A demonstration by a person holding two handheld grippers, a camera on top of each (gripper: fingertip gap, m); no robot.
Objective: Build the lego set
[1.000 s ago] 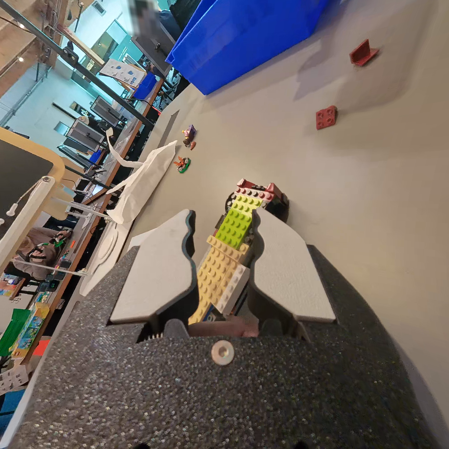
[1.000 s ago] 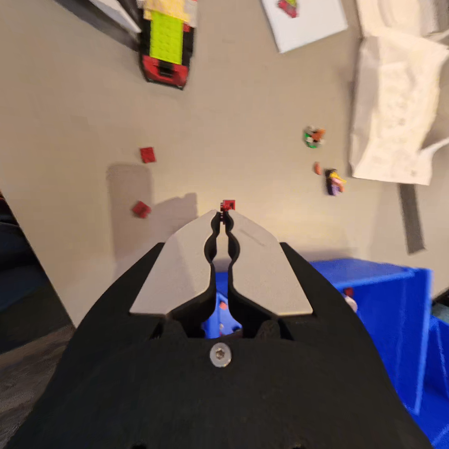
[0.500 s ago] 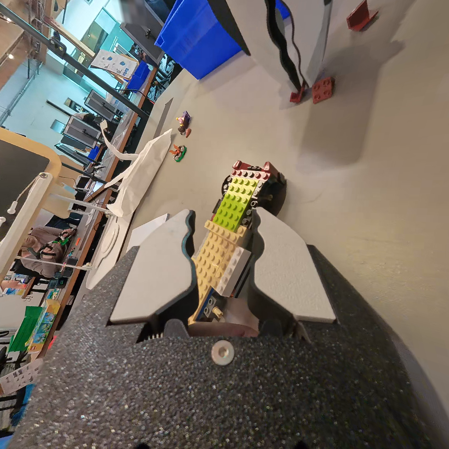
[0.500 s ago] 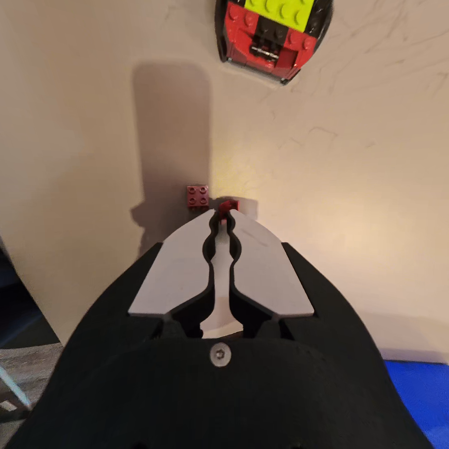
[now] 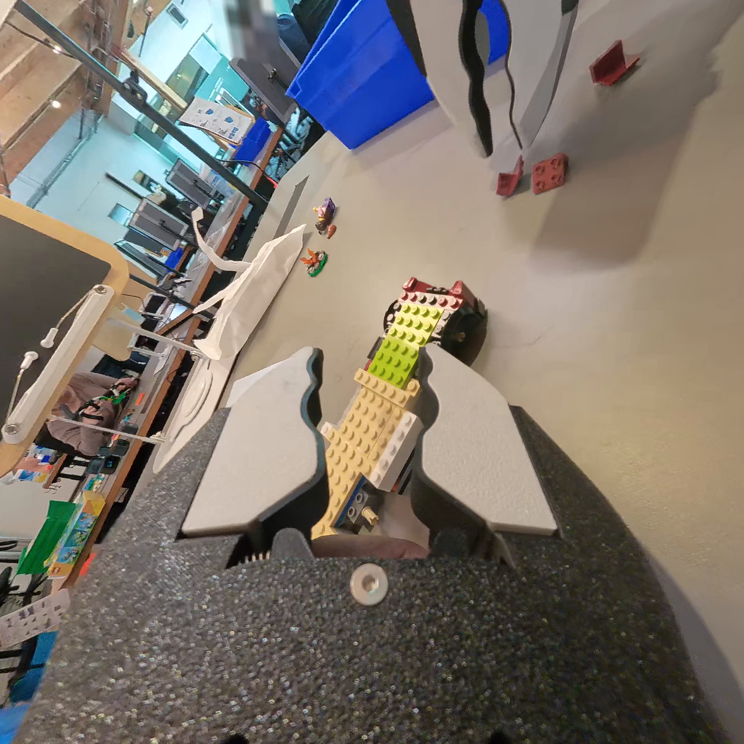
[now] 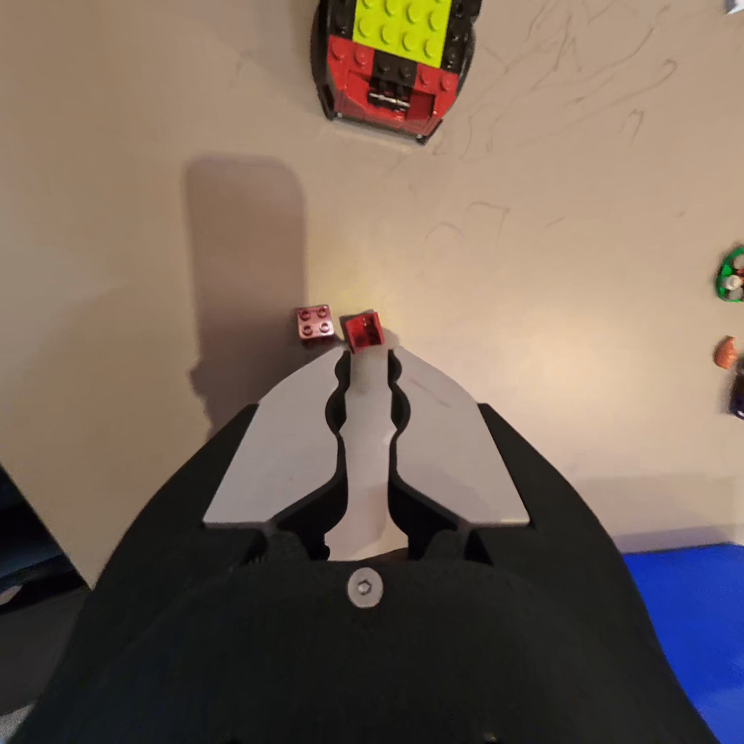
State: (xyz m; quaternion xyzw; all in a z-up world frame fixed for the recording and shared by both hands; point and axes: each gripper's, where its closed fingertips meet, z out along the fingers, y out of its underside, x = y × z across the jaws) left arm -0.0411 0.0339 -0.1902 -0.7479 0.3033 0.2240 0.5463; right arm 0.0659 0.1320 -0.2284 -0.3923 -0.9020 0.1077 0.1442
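Observation:
My left gripper (image 5: 370, 352) is shut on a brick-built vehicle (image 5: 386, 402) with tan and lime plates, a dark red front and black wheels, which rests on the beige table (image 5: 604, 362). Its front also shows in the right wrist view (image 6: 394, 60). My right gripper (image 6: 366, 354) is open, pointing down at the table. A small red piece (image 6: 363, 331) lies loose on the table just beyond its fingertips, beside a dark red two-by-two brick (image 6: 315, 325). The left wrist view shows the right gripper (image 5: 503, 151) standing over the small red piece (image 5: 509, 183) and the brick (image 5: 549, 177).
A blue bin (image 5: 362, 80) stands at the table's far side and shows in the right wrist view (image 6: 684, 604). Another red piece (image 5: 612, 64) lies farther off. Two small figures (image 5: 324, 213) (image 5: 314, 261) and a white paper bag (image 5: 249, 298) lie to the left. My right fingertips sit around 15 cm from my left ones.
My right gripper came down from above the bin to the table beside the dark red brick, opened, and let go of the small red piece. My left gripper kept its hold on the vehicle.

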